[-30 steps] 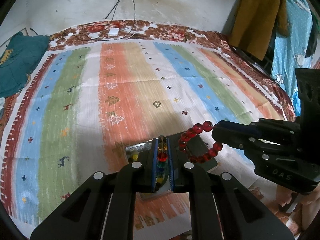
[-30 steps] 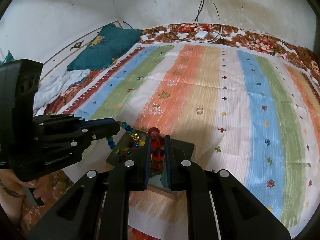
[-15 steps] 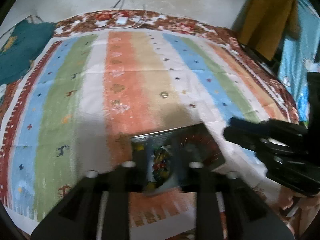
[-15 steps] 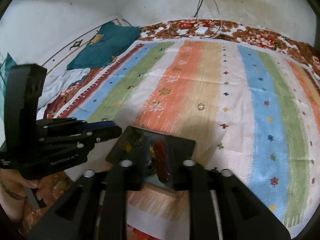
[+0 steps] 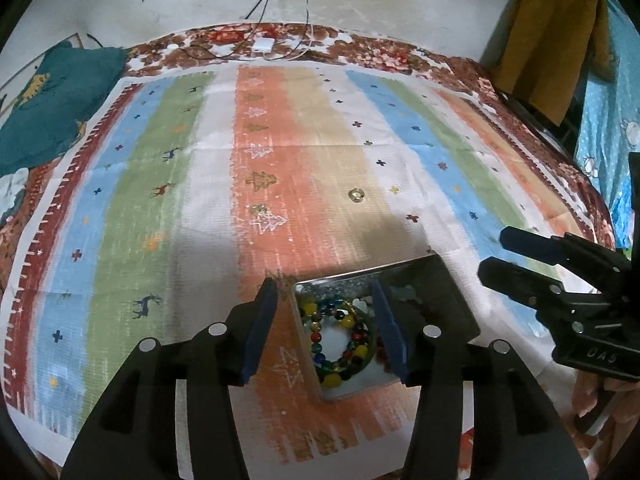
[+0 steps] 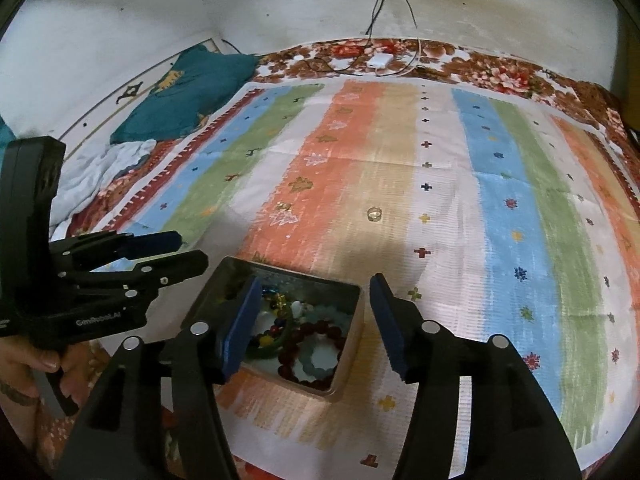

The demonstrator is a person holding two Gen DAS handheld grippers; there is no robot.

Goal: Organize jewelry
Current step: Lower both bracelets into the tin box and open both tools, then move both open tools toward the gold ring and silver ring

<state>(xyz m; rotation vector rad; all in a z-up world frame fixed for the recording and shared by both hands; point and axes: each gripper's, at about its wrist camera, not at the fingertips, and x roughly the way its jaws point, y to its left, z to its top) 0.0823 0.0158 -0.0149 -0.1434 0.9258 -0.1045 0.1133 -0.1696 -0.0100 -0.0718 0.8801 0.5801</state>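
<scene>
Both your grippers hang over the metal box [image 6: 344,344]; left gripper [image 5: 324,330] jaws are opening, roughly halfway wide, nothing pinched between them, only the box interior seen through the gap; right gripper [image 6: 310,326] the same, jaws opening, nothing gripped, its left finger over the box's left wall.

Jewelry: the multicolour bead bracelet [image 5: 340,340] lies inside the box, against its left side; the dark red bead bracelet [image 6: 310,344] also lies inside, toward the box's near-right corner, with a pale bracelet and smaller bits beside it; hard to tell the small bits apart. Outside the box, beyond its far edge on the striped cloth [image 6: 500,240], a small ring [image 6: 374,213] sits well apart, and a small gold piece [image 6: 283,205] lies left of that ring; judged as the leftovers to fetch.

Risks from here:
- your two grippers are near each other above the box; reaching for the ring with both could clash fingers;
- the right gripper's left finger is close to the box wall; lifting off at a slant could nudge or tip the box and spill the beads;
- the ring is flat and tiny on soft cloth; jaws may pinch fabric, or flick it away;
- the gold piece is barely readable against the orange stripe; easy to miss.
</scene>
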